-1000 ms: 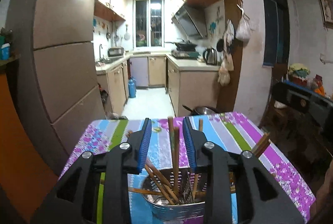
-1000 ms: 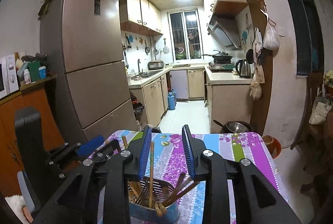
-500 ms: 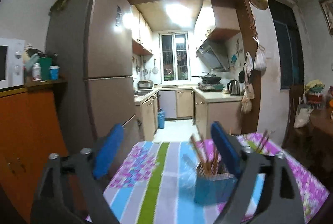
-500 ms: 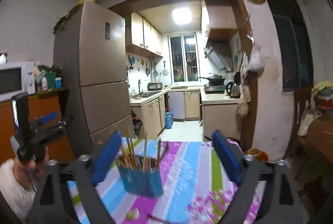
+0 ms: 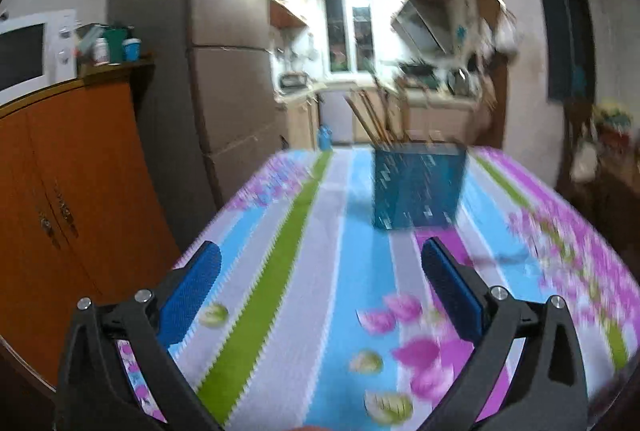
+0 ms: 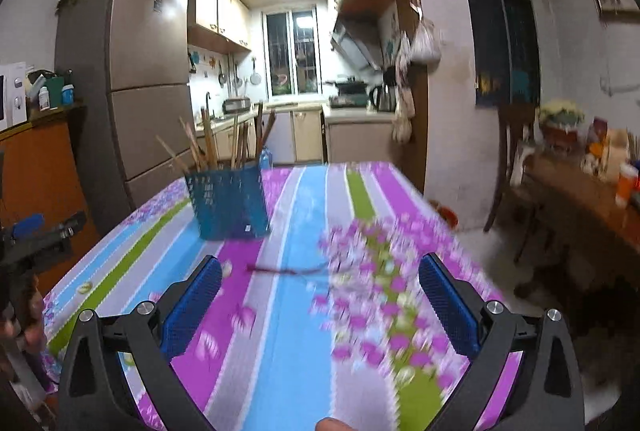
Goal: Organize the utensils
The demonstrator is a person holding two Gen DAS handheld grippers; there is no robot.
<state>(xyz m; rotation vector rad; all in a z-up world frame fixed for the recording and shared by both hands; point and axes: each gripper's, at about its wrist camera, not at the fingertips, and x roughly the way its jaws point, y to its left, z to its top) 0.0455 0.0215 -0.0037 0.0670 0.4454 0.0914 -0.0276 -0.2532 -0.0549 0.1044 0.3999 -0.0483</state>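
A blue perforated utensil basket (image 5: 418, 187) (image 6: 228, 203) stands upright on the striped floral tablecloth (image 5: 304, 271) (image 6: 296, 311). It holds several wooden chopsticks (image 6: 208, 143) (image 5: 376, 119) that stick up. One loose chopstick (image 6: 286, 271) lies flat on the cloth in front of the basket; it also shows as a blurred line in the left wrist view (image 5: 500, 258). My left gripper (image 5: 320, 285) is open wide and empty, low over the cloth, short of the basket. My right gripper (image 6: 320, 297) is open wide and empty, just short of the loose chopstick.
An orange cabinet (image 5: 68, 191) with a microwave (image 5: 32, 55) stands left of the table. A tall fridge (image 6: 140, 79) is behind the basket. A wooden side table (image 6: 580, 191) with items stands to the right. The left gripper shows at the left edge of the right wrist view (image 6: 36, 235).
Both grippers opened wide, pulled back from above the basket and dropped low over the cloth. The basket now stands further ahead. The loose chopstick has come into view.
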